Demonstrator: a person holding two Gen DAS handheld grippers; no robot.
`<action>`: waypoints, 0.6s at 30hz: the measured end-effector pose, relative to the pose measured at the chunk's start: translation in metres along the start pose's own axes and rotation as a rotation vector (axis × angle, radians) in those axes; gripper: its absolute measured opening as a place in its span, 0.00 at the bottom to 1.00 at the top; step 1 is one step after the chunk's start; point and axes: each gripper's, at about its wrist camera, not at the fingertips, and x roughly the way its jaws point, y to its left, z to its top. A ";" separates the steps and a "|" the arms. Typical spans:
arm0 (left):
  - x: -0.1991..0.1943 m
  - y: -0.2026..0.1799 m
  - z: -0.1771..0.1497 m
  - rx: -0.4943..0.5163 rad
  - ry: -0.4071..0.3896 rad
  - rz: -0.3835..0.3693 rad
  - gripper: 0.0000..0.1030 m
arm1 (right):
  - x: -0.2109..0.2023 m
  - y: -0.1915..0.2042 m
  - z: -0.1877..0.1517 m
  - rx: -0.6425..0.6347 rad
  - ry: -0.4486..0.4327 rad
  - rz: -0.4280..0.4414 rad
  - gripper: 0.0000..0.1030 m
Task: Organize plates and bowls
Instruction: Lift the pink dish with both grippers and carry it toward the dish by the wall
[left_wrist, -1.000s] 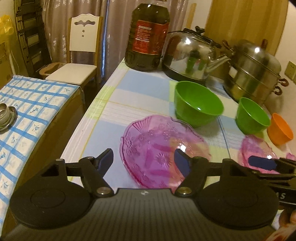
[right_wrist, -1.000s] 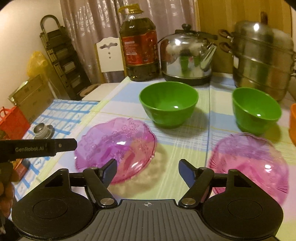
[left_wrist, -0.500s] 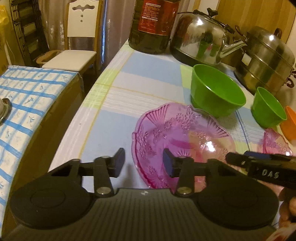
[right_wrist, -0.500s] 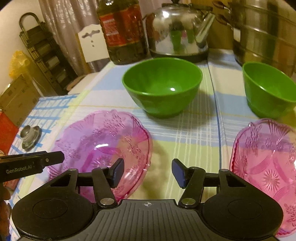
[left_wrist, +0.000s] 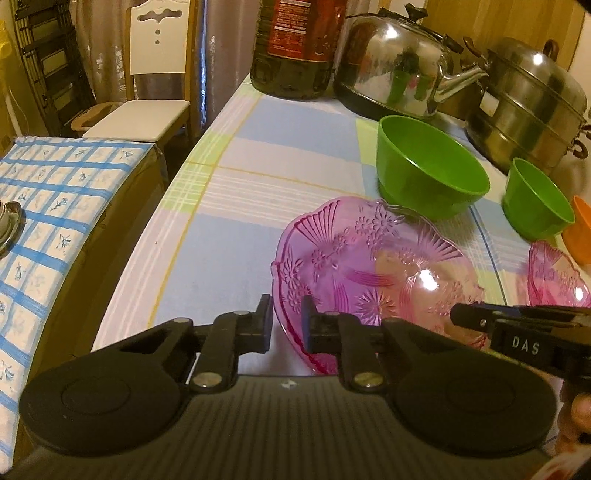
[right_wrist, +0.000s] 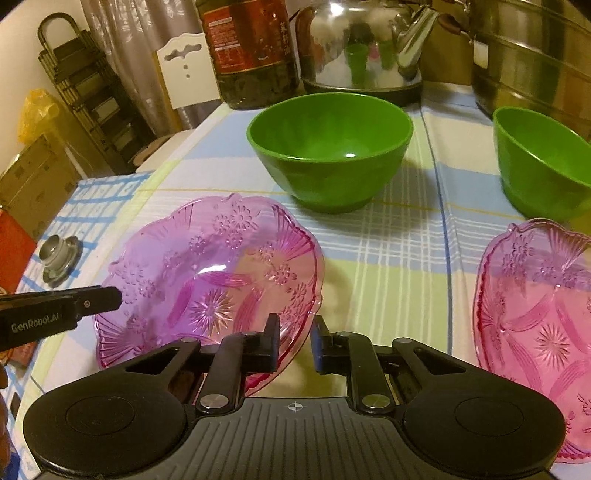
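Pink plate (left_wrist: 373, 273) sits on counter (left_wrist: 229, 221), front of the green bowl (left_wrist: 428, 170). Left gripper (left_wrist: 287, 325) jaws pinch its near-left rim; right gripper (right_wrist: 294, 341) jaws narrow around its right rim. Right view alone shows second pink plate (right_wrist: 535, 314) fully.

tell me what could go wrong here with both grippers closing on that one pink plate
1. Both the left gripper and right gripper straddle opposite rims of the same translucent pink glass plate; uneven lifting could tilt it or let it slip.
2. The jaws look narrowed but not clearly clamped, so the thin scalloped rim may escape.
3. The large green plastic bowl sits close behind; a pushed plate could bump it.
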 end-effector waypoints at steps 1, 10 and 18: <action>-0.001 -0.001 -0.001 0.006 -0.001 -0.001 0.14 | -0.001 0.000 0.000 0.005 -0.002 -0.002 0.16; -0.016 -0.015 -0.006 0.020 -0.033 -0.032 0.14 | -0.022 -0.009 0.001 0.016 -0.031 -0.019 0.15; -0.045 -0.053 -0.005 0.067 -0.073 -0.081 0.14 | -0.065 -0.030 -0.010 0.045 -0.074 -0.043 0.15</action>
